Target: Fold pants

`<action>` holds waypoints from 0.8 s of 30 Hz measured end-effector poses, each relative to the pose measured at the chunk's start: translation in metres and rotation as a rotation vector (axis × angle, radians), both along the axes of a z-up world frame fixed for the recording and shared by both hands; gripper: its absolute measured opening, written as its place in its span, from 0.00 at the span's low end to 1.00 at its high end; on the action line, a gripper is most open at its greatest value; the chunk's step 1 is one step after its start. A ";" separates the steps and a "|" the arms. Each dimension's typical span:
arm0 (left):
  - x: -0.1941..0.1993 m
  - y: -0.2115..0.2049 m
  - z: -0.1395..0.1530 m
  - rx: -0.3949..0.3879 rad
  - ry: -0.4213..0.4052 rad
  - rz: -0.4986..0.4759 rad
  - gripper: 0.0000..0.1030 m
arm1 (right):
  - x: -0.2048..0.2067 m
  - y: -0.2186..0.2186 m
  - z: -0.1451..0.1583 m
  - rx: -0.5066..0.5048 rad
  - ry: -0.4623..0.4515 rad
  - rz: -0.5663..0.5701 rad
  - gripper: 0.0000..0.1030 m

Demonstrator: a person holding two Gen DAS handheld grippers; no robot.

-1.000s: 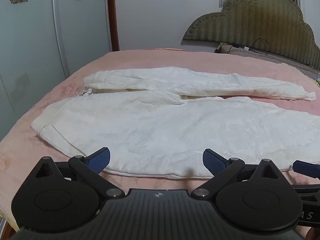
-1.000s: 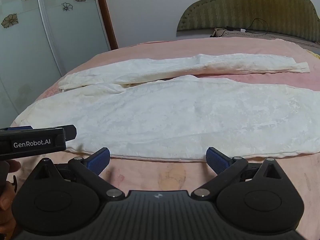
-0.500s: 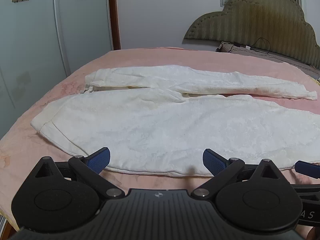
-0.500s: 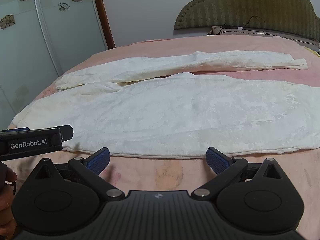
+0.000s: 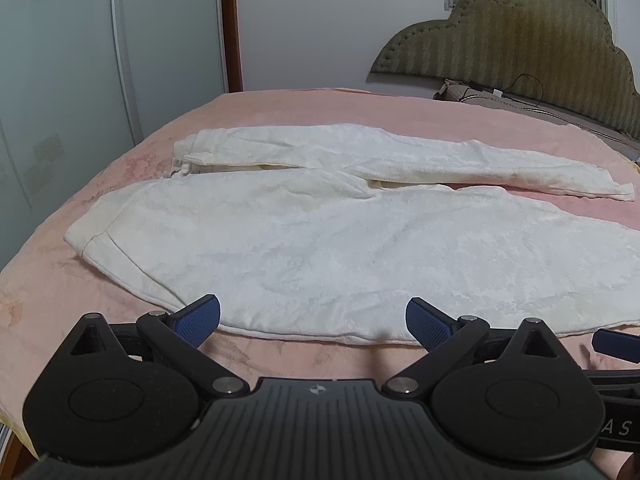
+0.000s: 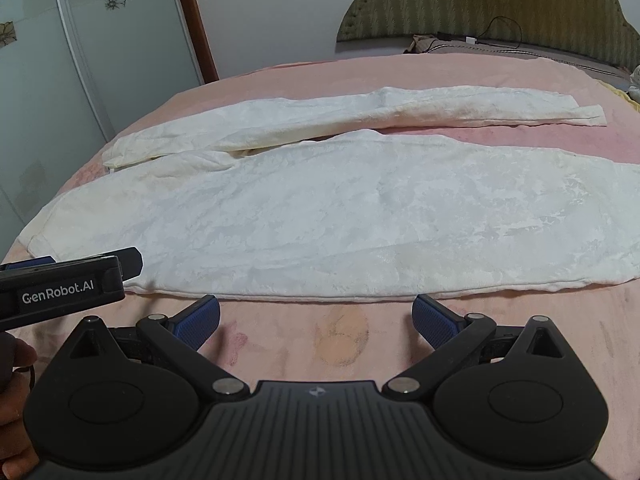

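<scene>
1. Tongs come first, right under your eyes. Your left gripper (image 5: 313, 316) has its blue pads spread wide and holds nothing. Your right gripper (image 6: 316, 316) is spread wide too, and it is empty as well.
2. Both grippers hang just in front of the near edge of the pants (image 5: 320, 248). You do not touch the cloth yet. In the right view you can see the body of the left gripper poking in from the side, with a bit of your hand (image 6: 12, 384) behind it.
3. Next comes the pink bed cover (image 6: 344, 340). It has faint marks on it between the tongs and the cloth.
4. White pants lie flat on that cover, spread sideways across the bed. The near leg (image 6: 360, 216) is wide and smooth. The waist end sits to your left and the leg ends point to your right.
5. Farther back lies the other leg (image 5: 440, 160). It looks thin, maybe doubled over on itself, but you cannot be sure from here. A strip of pink shows between the two legs on the right side.
6. So the job looks like it has only just begun. The pants are laid out, but I think no fold is finished. You likely still have to put one leg on top of the other, and then fold the long shape shorter.
7. Far away you see the green headboard (image 5: 520, 40) and the wardrobe doors with flowers (image 6: 60, 60).
</scene>
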State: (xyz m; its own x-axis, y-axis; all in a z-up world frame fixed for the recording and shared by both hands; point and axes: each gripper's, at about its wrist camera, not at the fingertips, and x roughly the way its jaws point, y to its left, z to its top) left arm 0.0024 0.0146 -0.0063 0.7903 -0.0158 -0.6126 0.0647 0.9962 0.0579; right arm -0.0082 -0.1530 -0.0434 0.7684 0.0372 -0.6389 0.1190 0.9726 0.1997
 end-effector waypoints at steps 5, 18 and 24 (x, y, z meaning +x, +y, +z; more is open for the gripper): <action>0.000 -0.002 -0.003 0.018 0.007 0.005 0.98 | 0.000 0.001 0.001 -0.015 0.001 -0.001 1.00; 0.001 -0.001 -0.007 0.036 0.019 0.024 0.98 | -0.001 -0.001 0.000 -0.020 -0.013 -0.003 1.00; 0.001 -0.002 -0.008 0.040 0.022 0.024 0.98 | -0.001 -0.002 0.000 -0.013 -0.016 0.001 1.00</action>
State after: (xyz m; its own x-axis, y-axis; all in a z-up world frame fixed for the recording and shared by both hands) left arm 0.0033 0.0131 -0.0139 0.7767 0.0285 -0.6292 0.0420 0.9944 0.0970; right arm -0.0095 -0.1547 -0.0431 0.7788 0.0297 -0.6266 0.1146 0.9753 0.1887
